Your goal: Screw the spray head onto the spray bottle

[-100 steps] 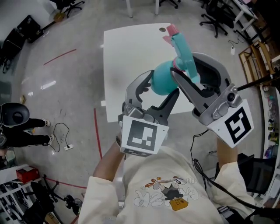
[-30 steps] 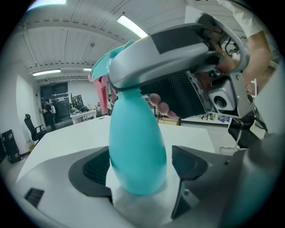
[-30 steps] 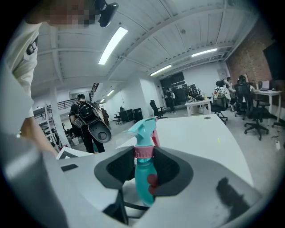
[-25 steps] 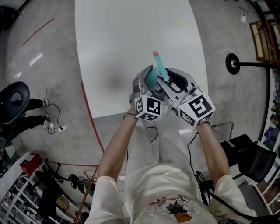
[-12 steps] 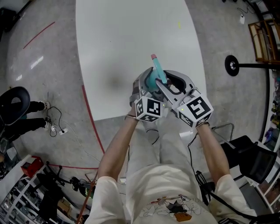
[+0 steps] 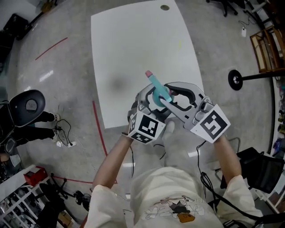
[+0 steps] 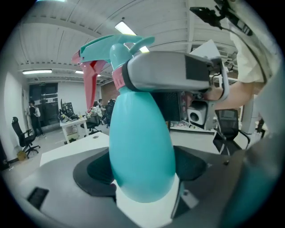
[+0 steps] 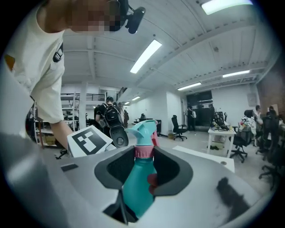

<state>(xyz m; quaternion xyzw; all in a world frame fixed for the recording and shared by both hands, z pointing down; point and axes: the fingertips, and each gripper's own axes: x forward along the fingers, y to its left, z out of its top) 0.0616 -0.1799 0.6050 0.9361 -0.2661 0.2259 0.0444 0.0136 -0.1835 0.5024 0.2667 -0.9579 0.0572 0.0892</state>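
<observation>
Above the near edge of the white surface (image 6: 133, 40), the teal bottle (image 7: 140, 133) is held in the air with the spray head (image 7: 113, 46) sitting on its neck, nozzle pointing away from the person and the pink trigger (image 7: 89, 84) hanging below it. The left tongs (image 7: 142, 158) are clamped on the bottle's wide body, their dark pads pressing it from both sides. The right tongs (image 8: 144, 156) are closed on the spray head at its pink collar (image 8: 144, 152). In the left gripper view a grey jaw of the right tongs crosses the neck and covers most of the collar, so how far the thread is seated cannot be told. In the head view the two tongs and their marker cubes, left (image 6: 144, 127) and right (image 6: 213, 124), cover much of the bottle; only the head and a patch of teal show. The surface carries nothing but a small round grommet (image 6: 165, 7) near its far edge. Around it lies grey floor with red tape lines (image 6: 99, 129), a black chair (image 6: 27, 106) and a loose cable (image 6: 62, 133) to the left, and a round stand base (image 6: 236, 79) to the right. The right gripper view shows a person with a backpack (image 8: 107, 116), desks and office chairs under ceiling strip lights (image 8: 145, 56).
</observation>
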